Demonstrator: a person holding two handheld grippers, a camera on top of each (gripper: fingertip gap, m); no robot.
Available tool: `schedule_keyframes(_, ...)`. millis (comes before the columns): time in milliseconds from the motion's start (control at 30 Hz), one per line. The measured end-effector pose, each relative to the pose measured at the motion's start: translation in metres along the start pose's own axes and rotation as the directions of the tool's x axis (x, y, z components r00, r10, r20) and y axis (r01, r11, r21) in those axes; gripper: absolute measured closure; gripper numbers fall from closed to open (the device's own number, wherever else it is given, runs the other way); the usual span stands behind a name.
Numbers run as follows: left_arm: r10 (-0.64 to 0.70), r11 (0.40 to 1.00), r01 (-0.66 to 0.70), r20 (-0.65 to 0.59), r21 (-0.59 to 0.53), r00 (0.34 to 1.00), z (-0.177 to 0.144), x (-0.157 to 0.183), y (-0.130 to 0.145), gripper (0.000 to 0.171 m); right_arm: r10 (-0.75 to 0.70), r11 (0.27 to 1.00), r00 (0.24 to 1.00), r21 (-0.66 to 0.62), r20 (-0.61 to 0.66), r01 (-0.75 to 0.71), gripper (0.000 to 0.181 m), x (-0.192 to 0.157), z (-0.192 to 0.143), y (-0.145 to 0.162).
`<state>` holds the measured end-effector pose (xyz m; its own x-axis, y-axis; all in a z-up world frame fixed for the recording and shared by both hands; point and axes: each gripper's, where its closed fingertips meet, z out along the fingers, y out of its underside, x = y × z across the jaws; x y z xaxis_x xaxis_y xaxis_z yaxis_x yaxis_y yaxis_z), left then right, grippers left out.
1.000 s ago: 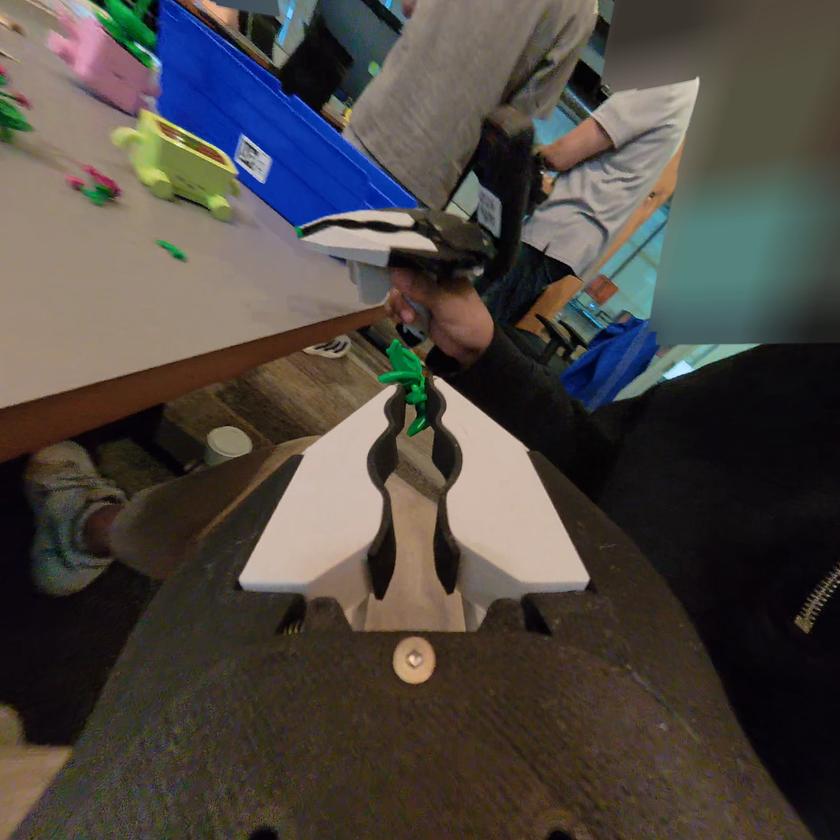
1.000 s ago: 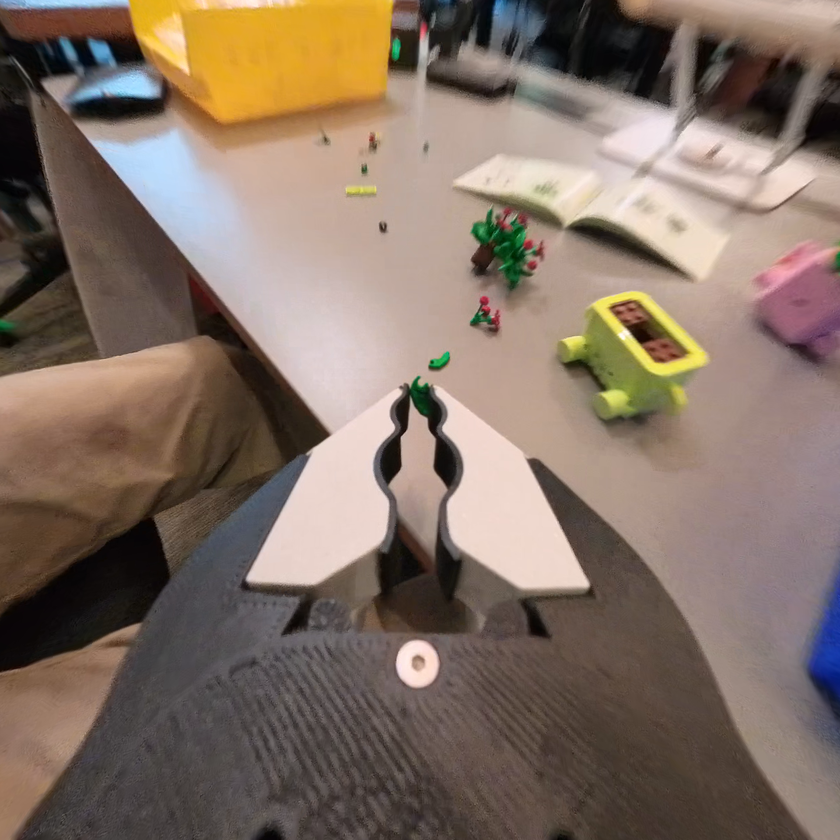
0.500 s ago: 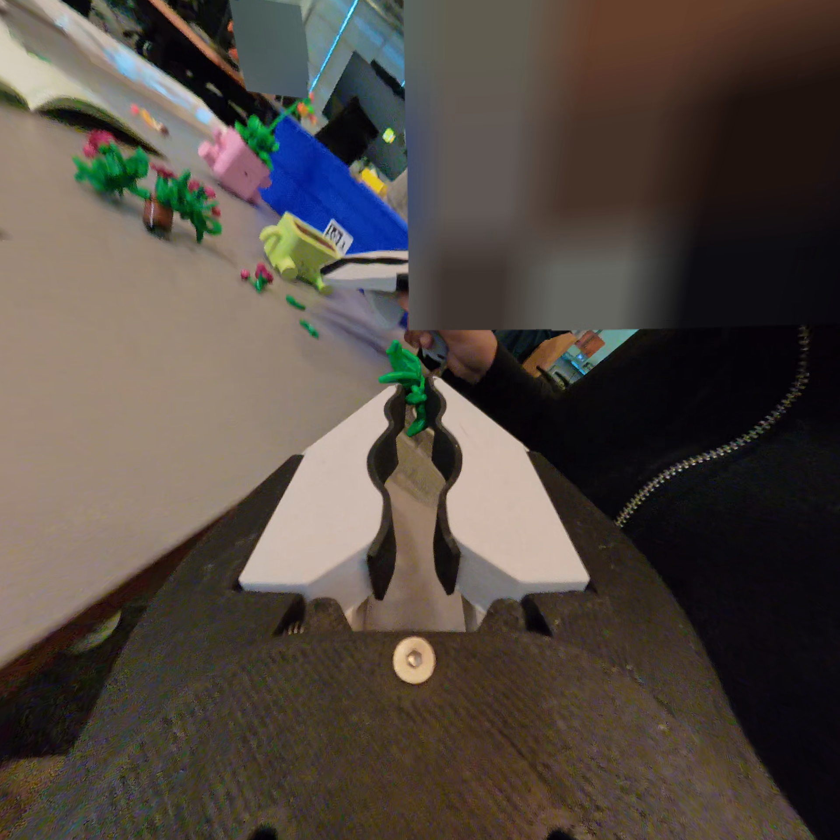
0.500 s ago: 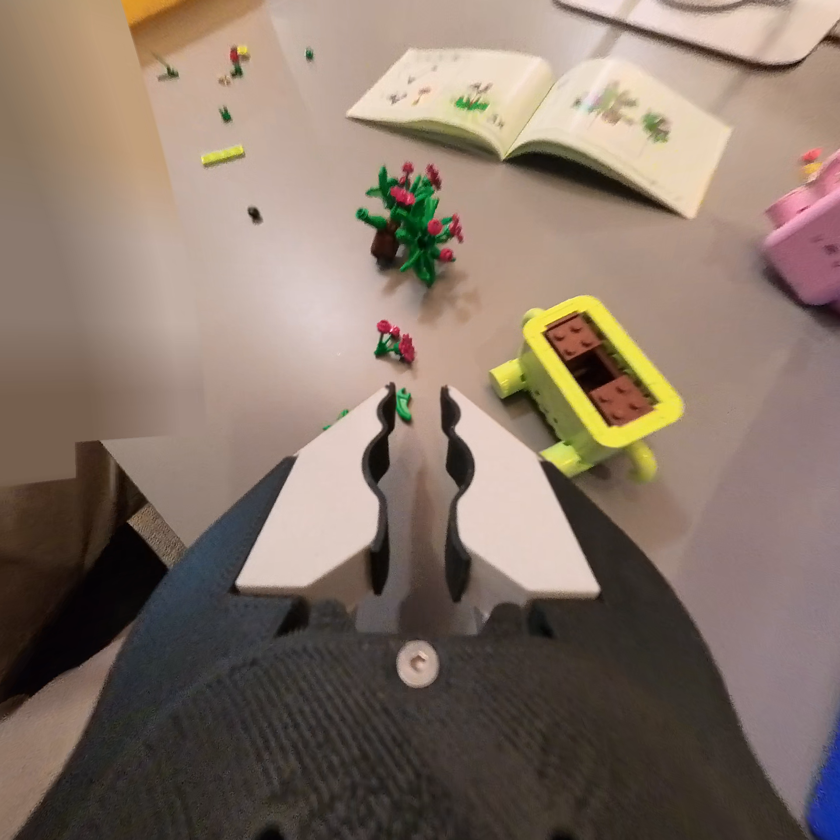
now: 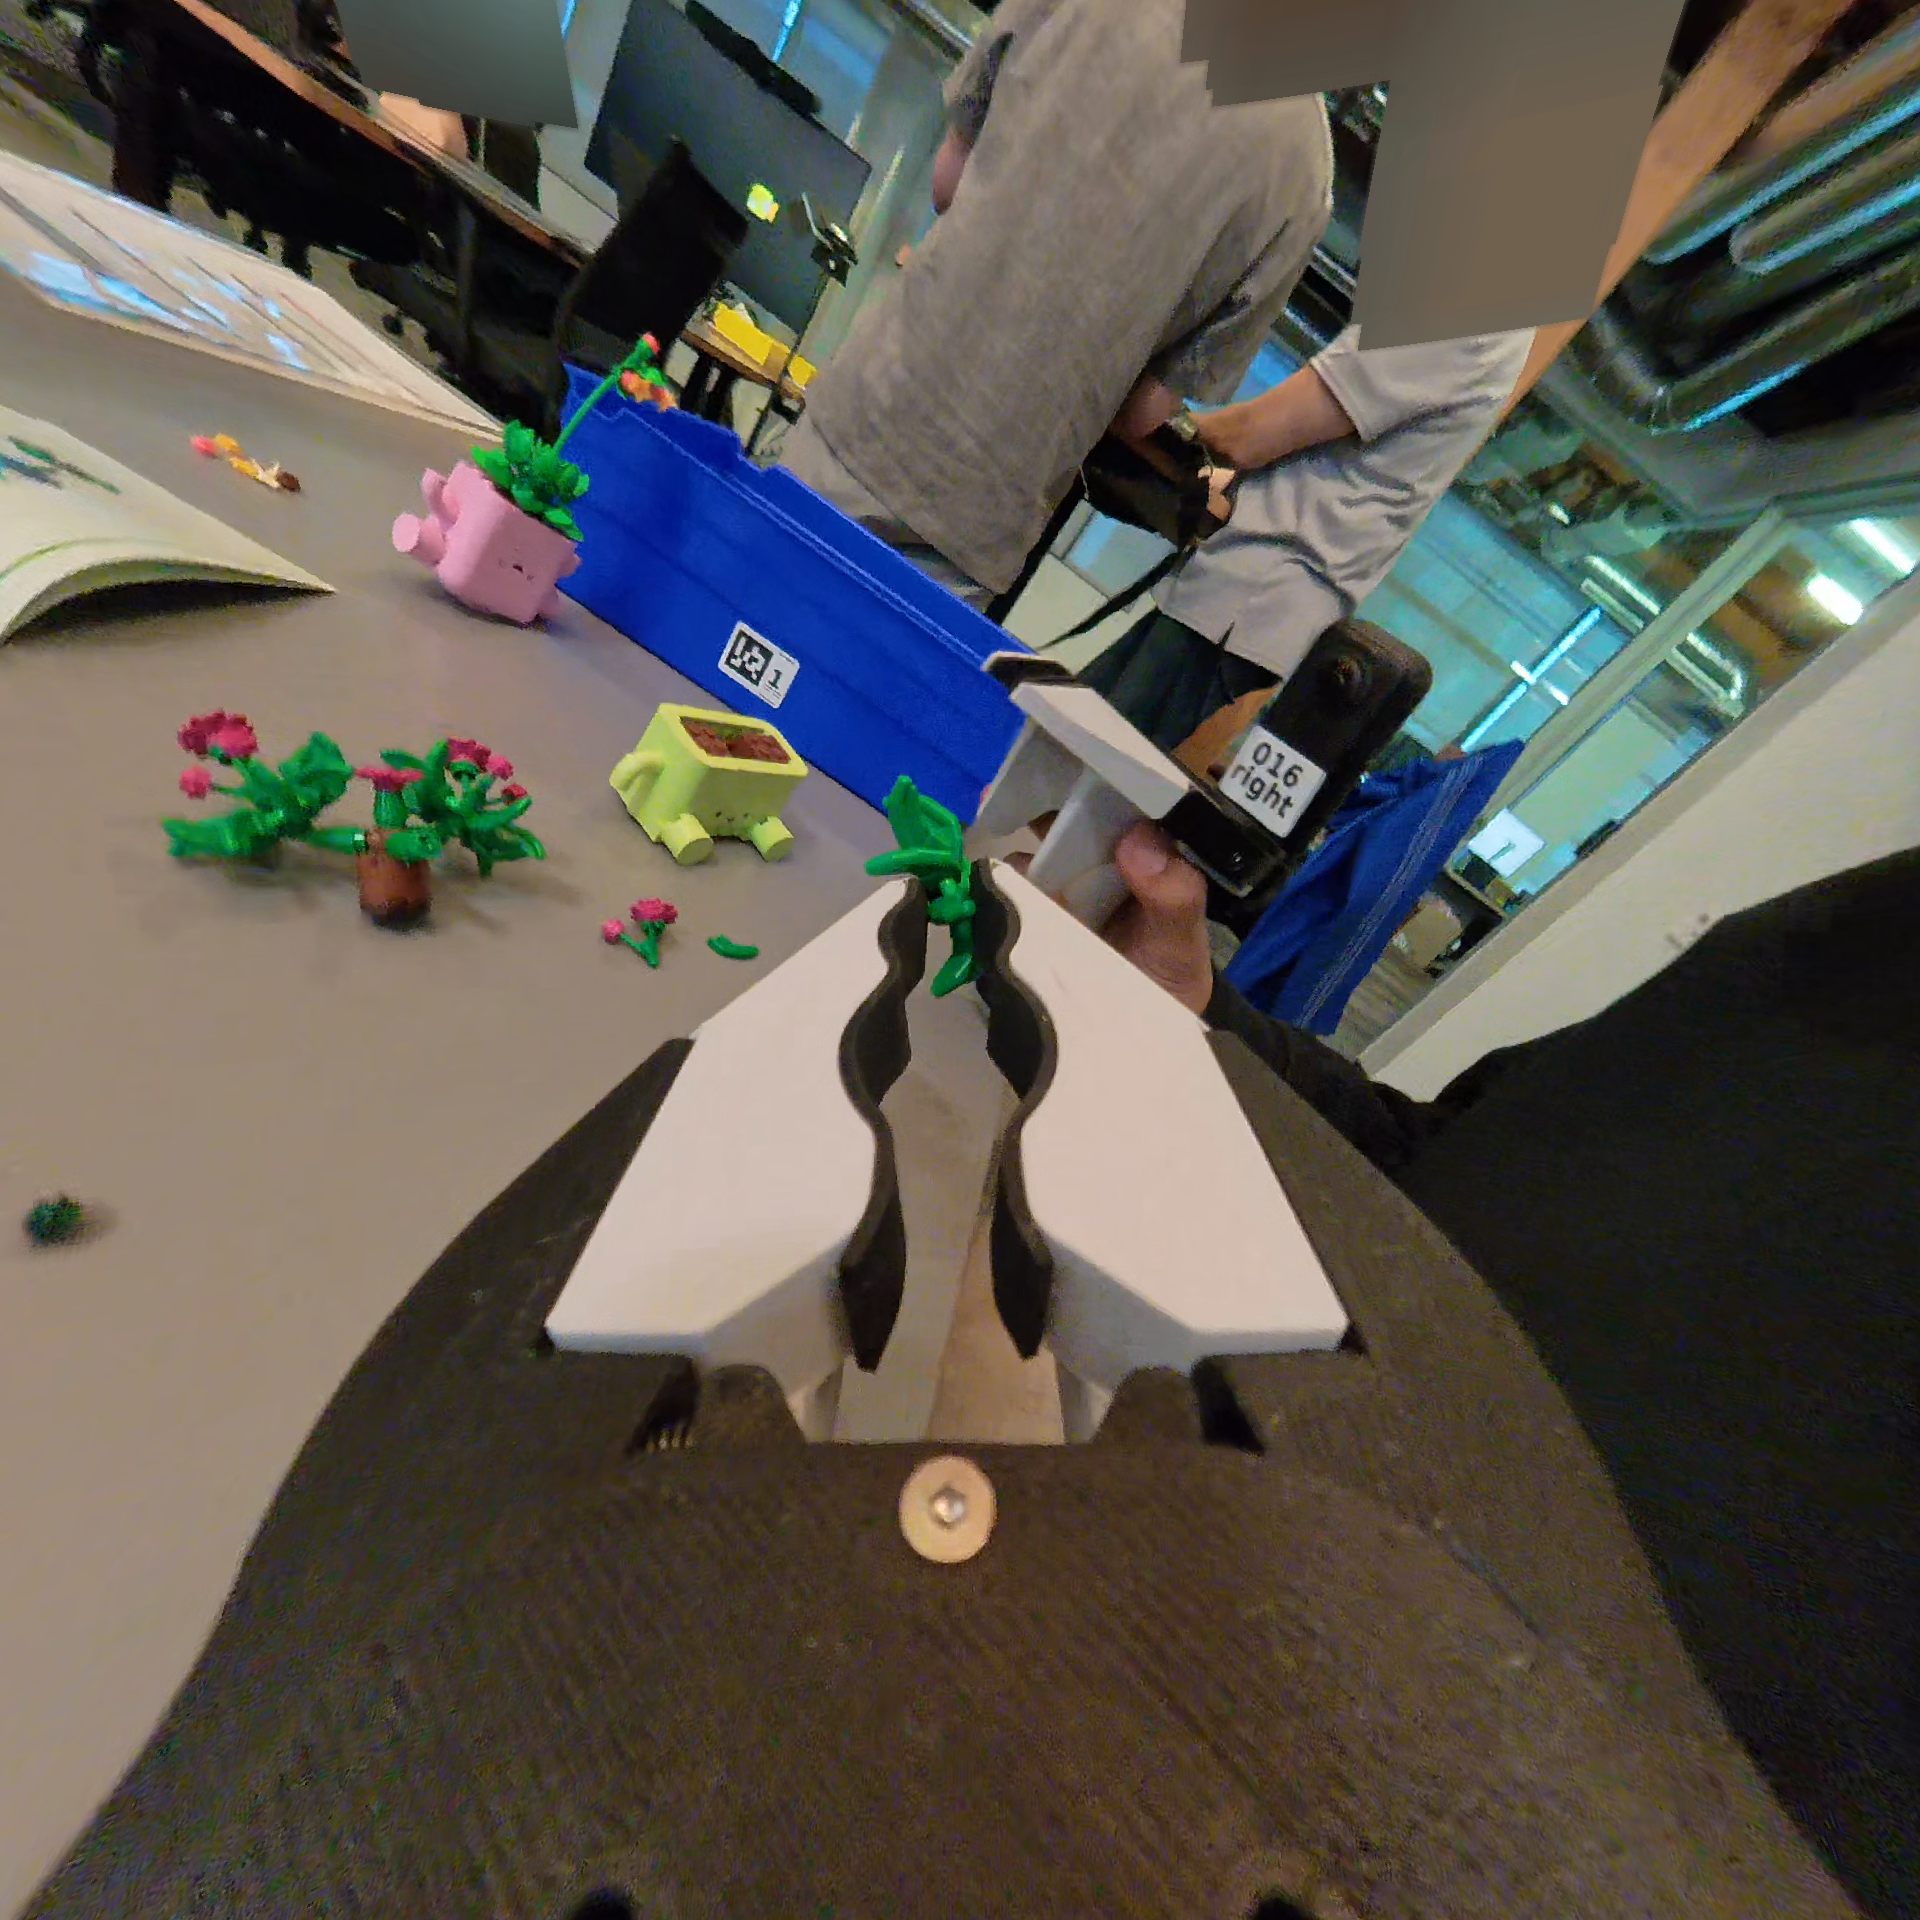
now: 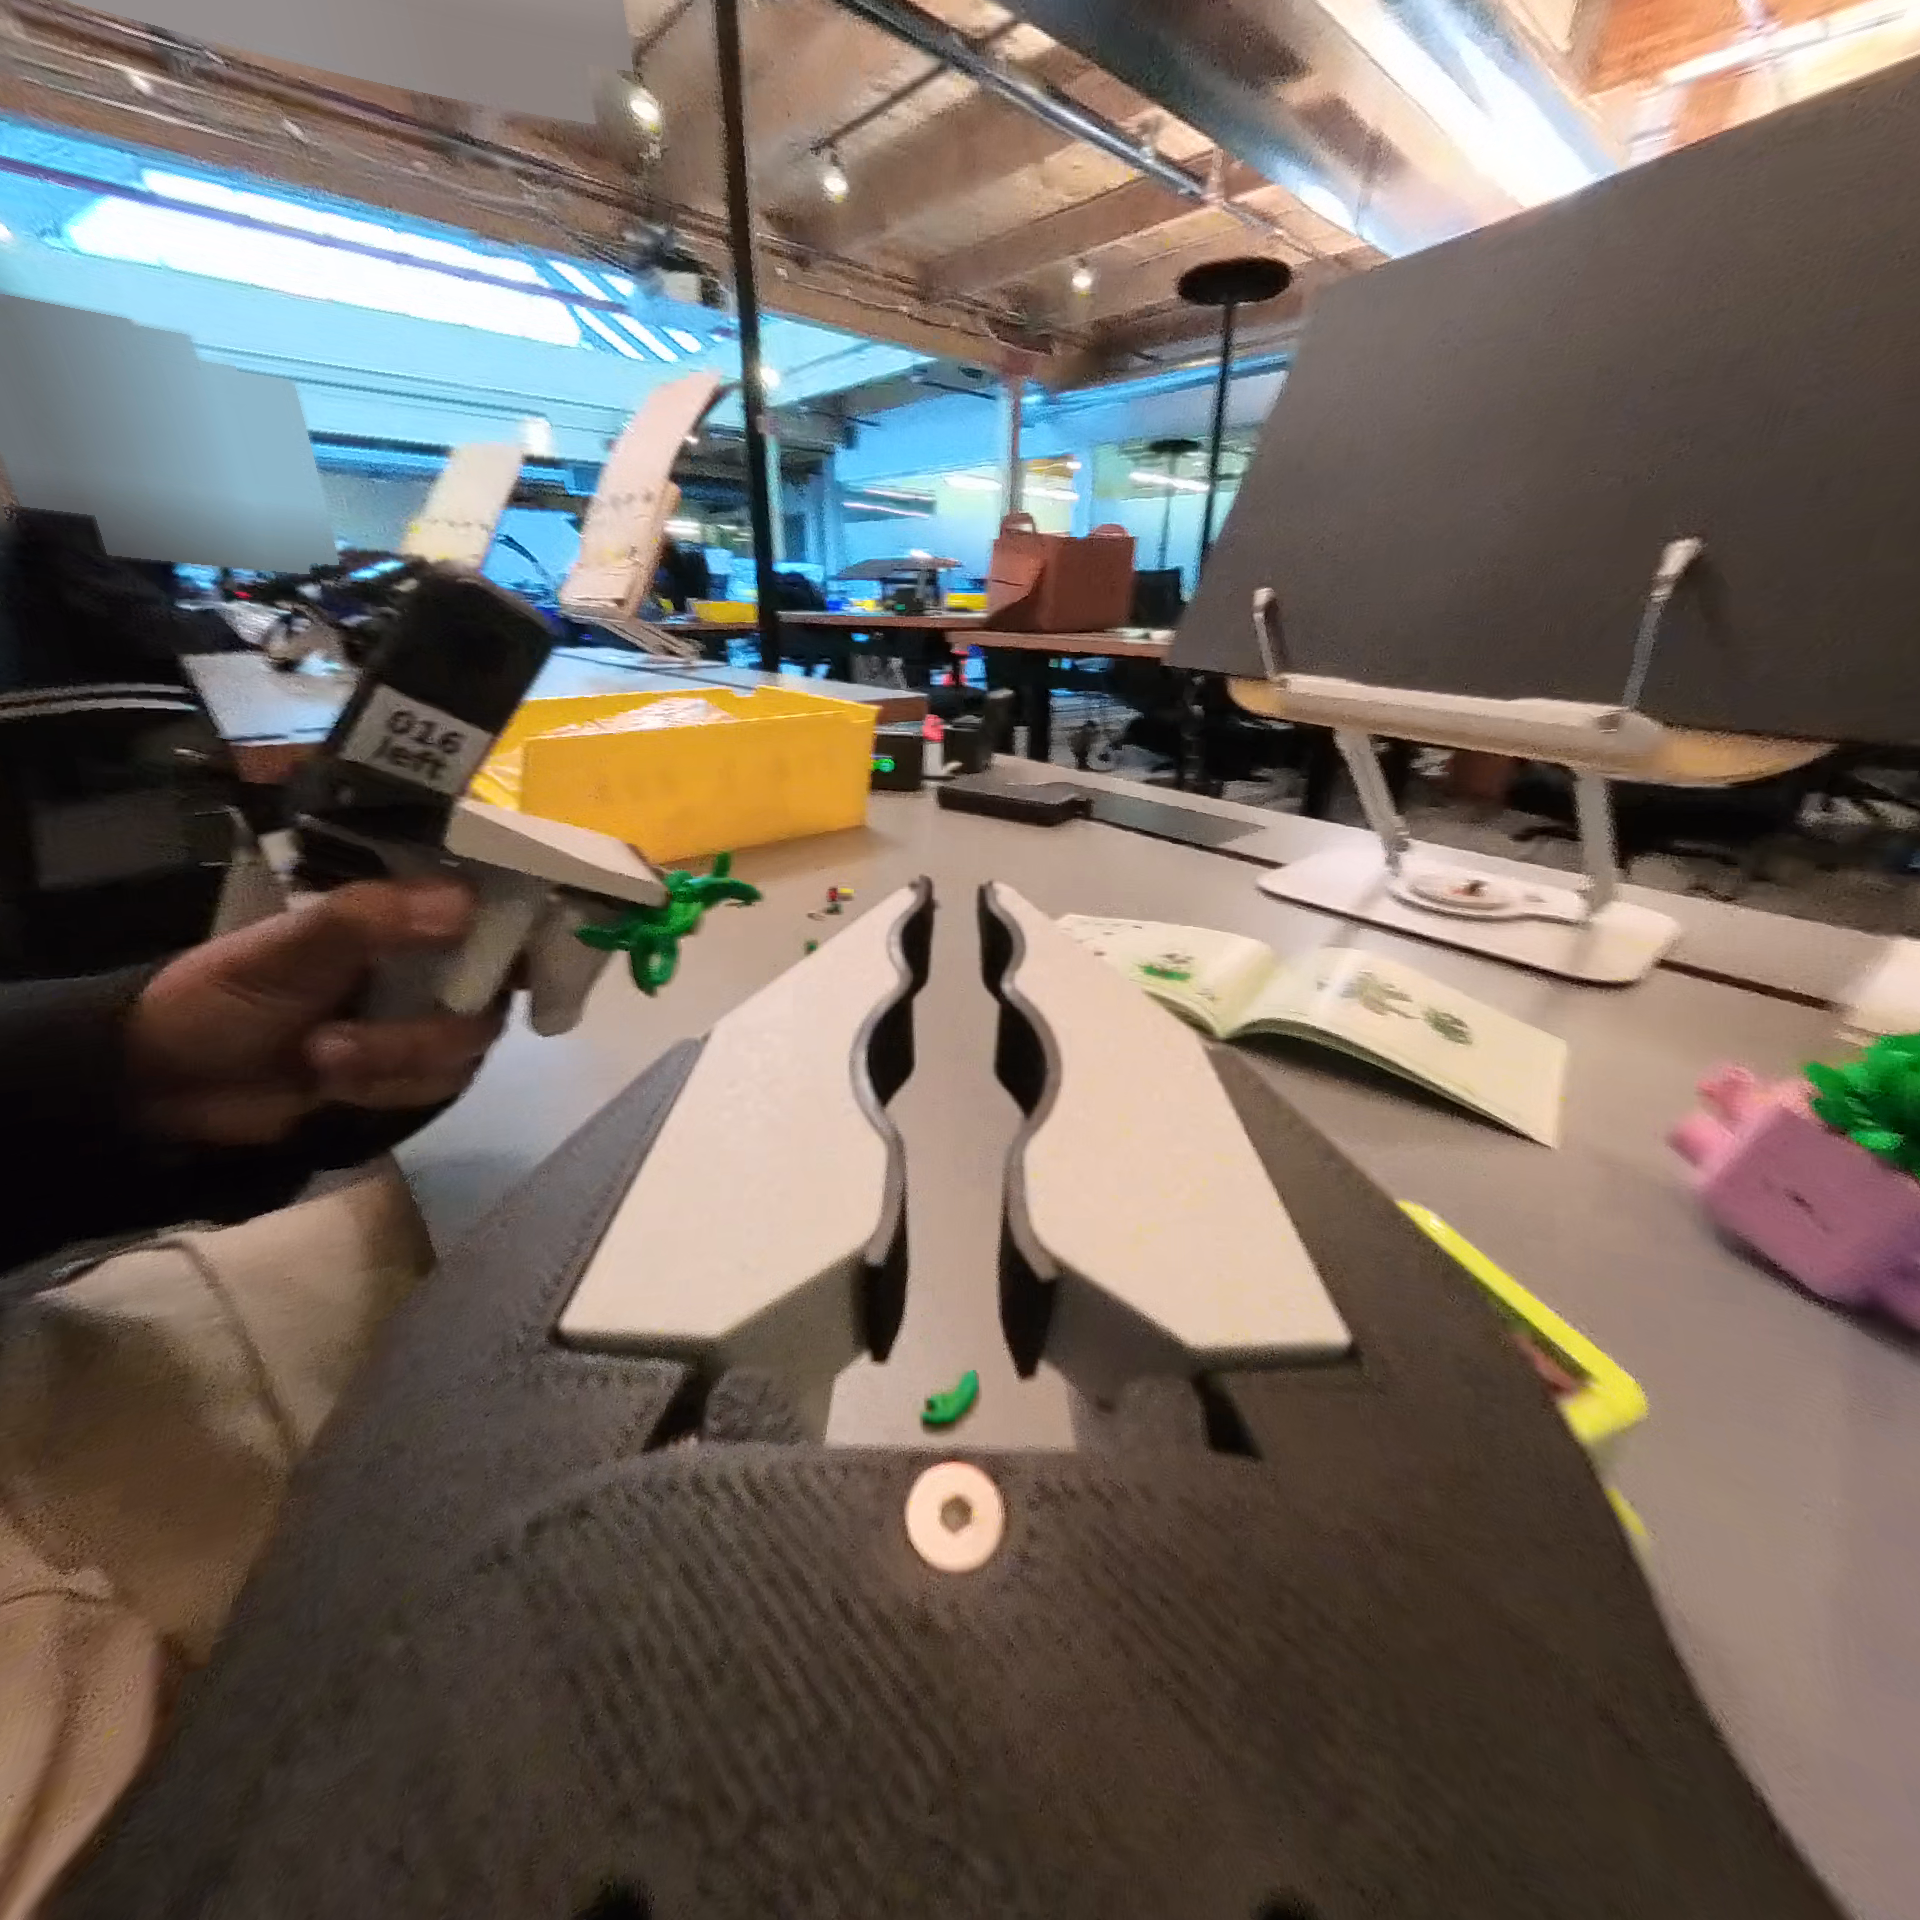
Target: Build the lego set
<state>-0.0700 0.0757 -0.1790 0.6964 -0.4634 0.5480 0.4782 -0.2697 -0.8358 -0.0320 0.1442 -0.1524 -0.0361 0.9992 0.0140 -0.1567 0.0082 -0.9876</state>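
Left claw (image 5: 951, 894) pinching green sprig (image 5: 930, 868)

Open booklet (image 6: 1340, 1013) lies left of planter (image 6: 1808, 1205).

We see a grey tabletop (image 5: 208, 1091) stretching left of the left claw (image 5: 951, 894). Beyond that claw's tips a blue bin (image 5: 831, 561) sits on it, a white tag (image 5: 758, 663) on its wall. Behind the bin stand two people in grey shirts (image 5: 1060, 312). Ahead and left of the right claw (image 6: 954, 894) we find a yellow bin (image 6: 707, 769). Ahead and right of it, a silver stand (image 6: 1455, 862) props up a dark slab (image 6: 1610, 468). Far behind, a brown bag (image 6: 1060, 577) rests on another table.
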Motion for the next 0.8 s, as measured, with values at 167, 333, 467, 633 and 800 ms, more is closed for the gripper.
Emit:
schedule_keyframes(167, -0.019, 0.998, 0.026, -0.120, 0.051, 0.993, -0.005, -0.001, -0.002, 0.165, 0.205, 0.975, 0.963, -0.123, 0.172, -0.185, 0.158, -0.027, 0.014, 0.027)
schedule_keyframes(333, -0.230, 0.947, 0.285, -0.301, 0.149, 0.925, -0.012, 0.004, -0.016, 0.165, 0.327, 0.945, 0.906, -0.070, 0.270, -0.320, 0.164, -0.051, 0.008, 0.017)
schedule_keyframes(467, -0.311, 0.908, 0.401, -0.453, 0.117, 0.836, -0.010, 0.019, -0.014, 0.165, 0.368, 0.930, 0.875, -0.120, 0.315, -0.348, 0.168, -0.068, 0.006, 0.028)
schedule_keyframes(633, -0.310, 0.917, 0.395, -0.546, 0.044, 0.779, -0.003, 0.039, -0.002, 0.165, 0.337, 0.941, 0.859, -0.099, 0.385, -0.325, 0.172, -0.080, 0.006, 0.023)
schedule_keyframes(800, -0.267, 0.945, 0.325, -0.463, 0.048, 0.845, 0.002, 0.036, 0.006, 0.165, 0.446, 0.873, 0.722, -0.081, 0.528, -0.480, 0.164, -0.088, 0.002, 0.005)
